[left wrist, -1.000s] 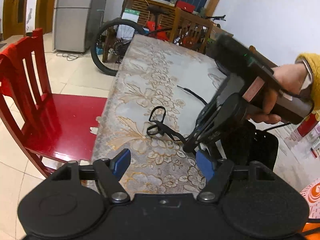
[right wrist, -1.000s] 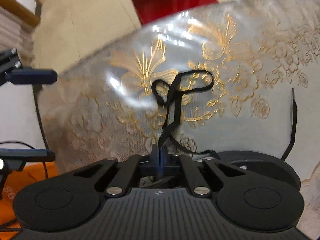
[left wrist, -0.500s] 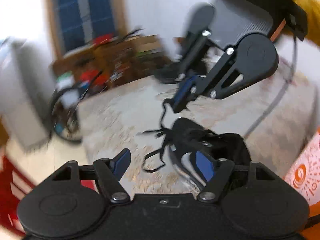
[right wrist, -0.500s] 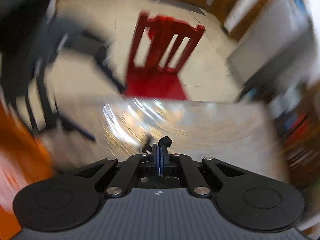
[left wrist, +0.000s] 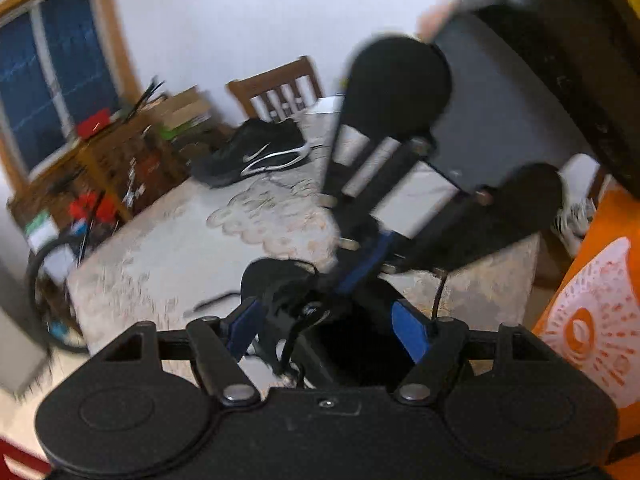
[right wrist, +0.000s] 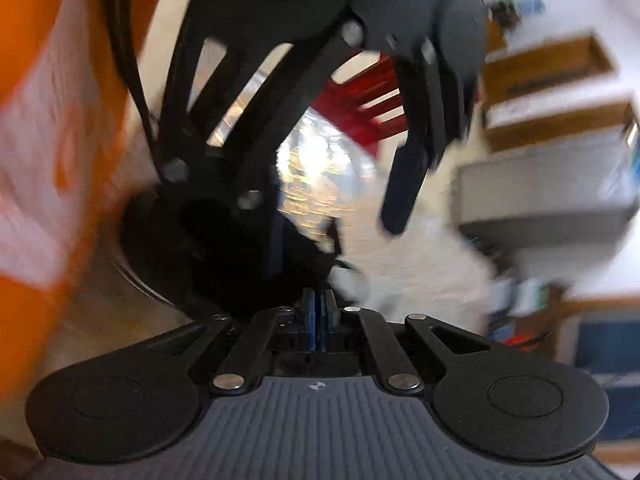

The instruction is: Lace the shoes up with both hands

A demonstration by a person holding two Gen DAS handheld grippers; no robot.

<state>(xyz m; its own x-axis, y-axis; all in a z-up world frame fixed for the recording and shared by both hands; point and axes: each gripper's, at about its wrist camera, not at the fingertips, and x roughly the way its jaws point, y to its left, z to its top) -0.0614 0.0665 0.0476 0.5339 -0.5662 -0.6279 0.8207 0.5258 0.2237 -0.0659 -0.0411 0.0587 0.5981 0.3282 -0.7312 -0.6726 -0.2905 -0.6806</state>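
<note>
A cluttered room, a patterned table, two grippers crowding one black shoe.

Left wrist view: the left gripper, jaws apart, straddles the near shoe; the right gripper blocks ahead; a second shoe lies far, open cloth left.
Right wrist view: the right gripper is clenched, its contents blurred; a red chair beyond.

Just ahead of the left gripper a black shoe filled the gap between its spread blue fingers, leaving little room there. The right gripper crossed directly above and in front, blocking the way forward. Beyond and to the left, the bench lay bare up to a second black shoe at its far end. An orange sack closed off the right side.

From the right gripper, the left gripper's frame hung close overhead.
</note>
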